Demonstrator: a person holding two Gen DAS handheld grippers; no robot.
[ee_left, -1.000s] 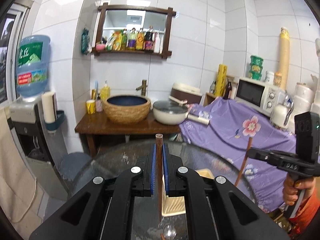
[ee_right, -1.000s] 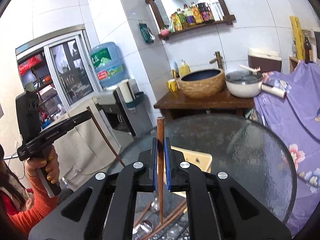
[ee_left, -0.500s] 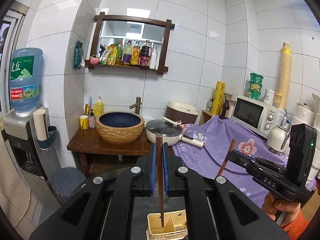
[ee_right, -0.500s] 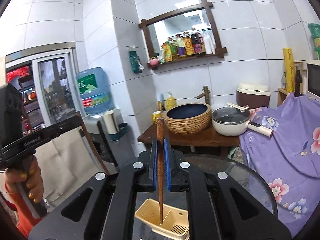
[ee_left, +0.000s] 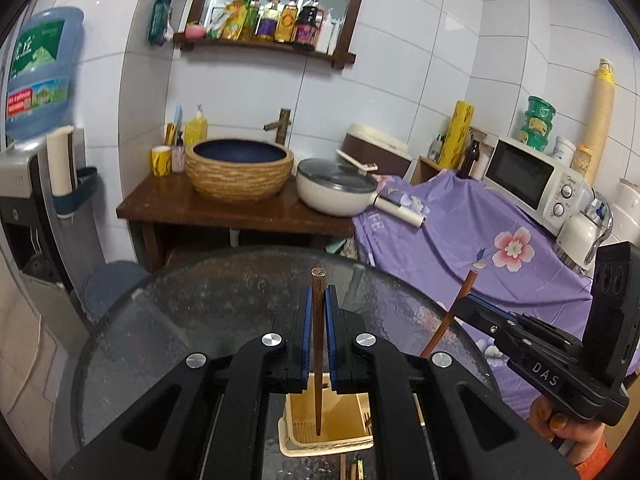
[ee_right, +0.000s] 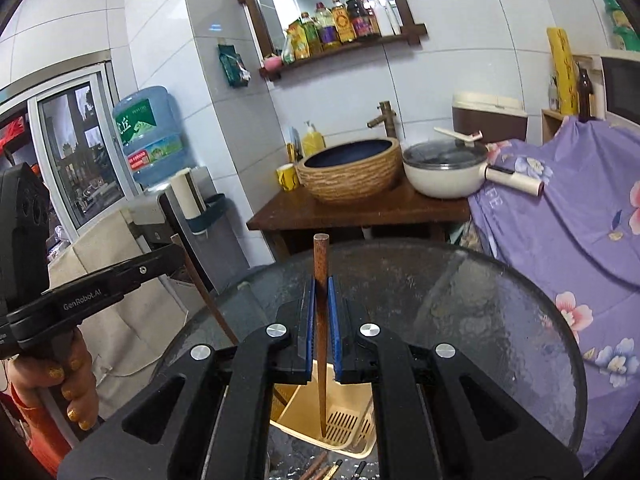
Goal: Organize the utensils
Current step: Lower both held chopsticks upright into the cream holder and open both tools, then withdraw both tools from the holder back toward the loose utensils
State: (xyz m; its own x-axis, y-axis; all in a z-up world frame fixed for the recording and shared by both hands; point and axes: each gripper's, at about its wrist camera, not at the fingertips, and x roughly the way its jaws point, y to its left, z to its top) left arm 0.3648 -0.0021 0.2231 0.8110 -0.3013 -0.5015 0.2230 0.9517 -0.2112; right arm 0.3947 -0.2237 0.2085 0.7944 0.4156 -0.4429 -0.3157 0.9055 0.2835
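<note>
Gripping one brown chopstick [ee_left: 317, 344] upright, the left gripper [ee_left: 318, 334] holds it over the yellow holder [ee_left: 326, 420]; the right gripper [ee_right: 321, 334] clamps another chopstick [ee_right: 321, 320] likewise.

Both views ride on the handheld grippers, each looking forward and steeply down along its own two fingers, close above the near edge of the round glass table [ee_left: 192, 320].

The left wrist camera faces the tiled back wall square on — the right gripper [ee_left: 476, 308] juts in from its right edge.

The right wrist camera faces the same wall but angled leftward, with the left gripper [ee_right: 176, 256] at its left edge.

They share the table [ee_right: 480, 304], the yellow holder [ee_left: 344, 412] [ee_right: 352, 408] directly below, and the basin [ee_left: 240, 168] [ee_right: 352, 168] beyond the far edge.
</note>
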